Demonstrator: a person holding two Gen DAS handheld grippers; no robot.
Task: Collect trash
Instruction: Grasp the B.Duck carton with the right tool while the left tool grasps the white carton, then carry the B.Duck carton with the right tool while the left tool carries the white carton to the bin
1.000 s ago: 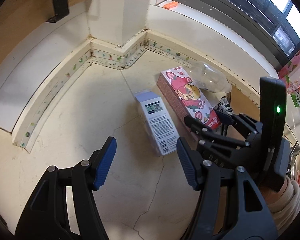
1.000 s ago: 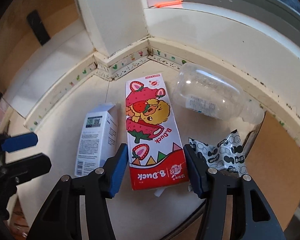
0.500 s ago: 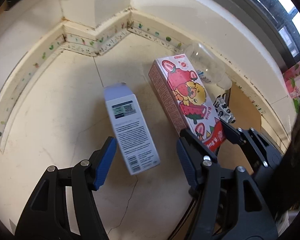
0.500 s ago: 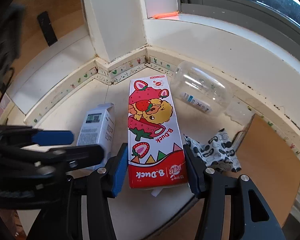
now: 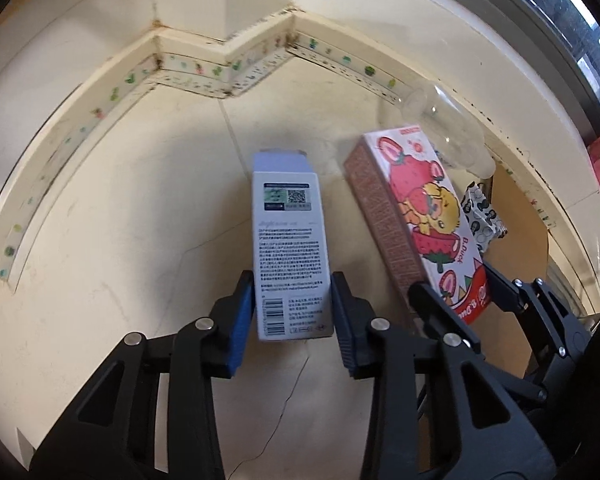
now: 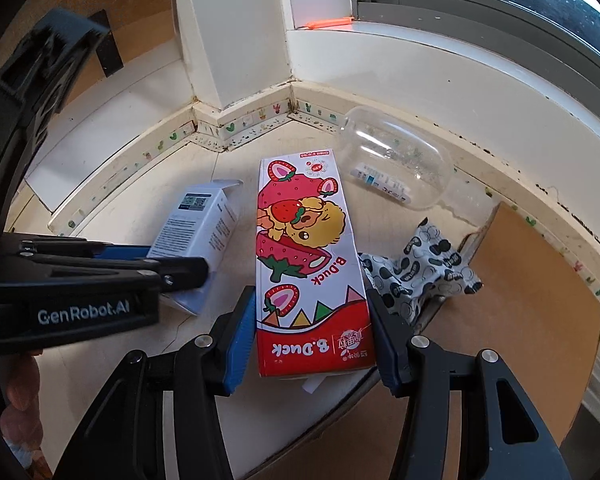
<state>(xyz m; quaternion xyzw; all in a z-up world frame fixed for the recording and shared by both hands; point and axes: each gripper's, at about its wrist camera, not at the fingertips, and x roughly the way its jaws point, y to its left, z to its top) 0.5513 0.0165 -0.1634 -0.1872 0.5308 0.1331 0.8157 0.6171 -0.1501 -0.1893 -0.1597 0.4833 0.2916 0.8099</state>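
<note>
A small white and lilac box (image 5: 288, 240) with printed text lies lengthwise between the blue pads of my left gripper (image 5: 292, 320). The jaws are closing and both pads touch its sides. From the right wrist view the same box (image 6: 204, 220) sits tilted in the left gripper (image 6: 180, 268). My right gripper (image 6: 312, 336) is shut on the lower end of a strawberry B.Duck carton (image 6: 304, 232), a pad pressed on each side. That carton (image 5: 420, 208) and the right gripper (image 5: 456, 284) show at the right of the left wrist view.
A clear plastic bottle (image 6: 396, 160) lies by the baseboard (image 5: 112, 92). A black-and-white patterned wrapper (image 6: 420, 268) rests beside a brown board (image 6: 532, 300). A wall corner juts in behind the trash. The cream floor tile (image 5: 140, 220) is bare to the left.
My left gripper came down over the white box and its jaws narrowed onto the box's sides. The right gripper kept its hold on the strawberry carton and shifted slightly.
</note>
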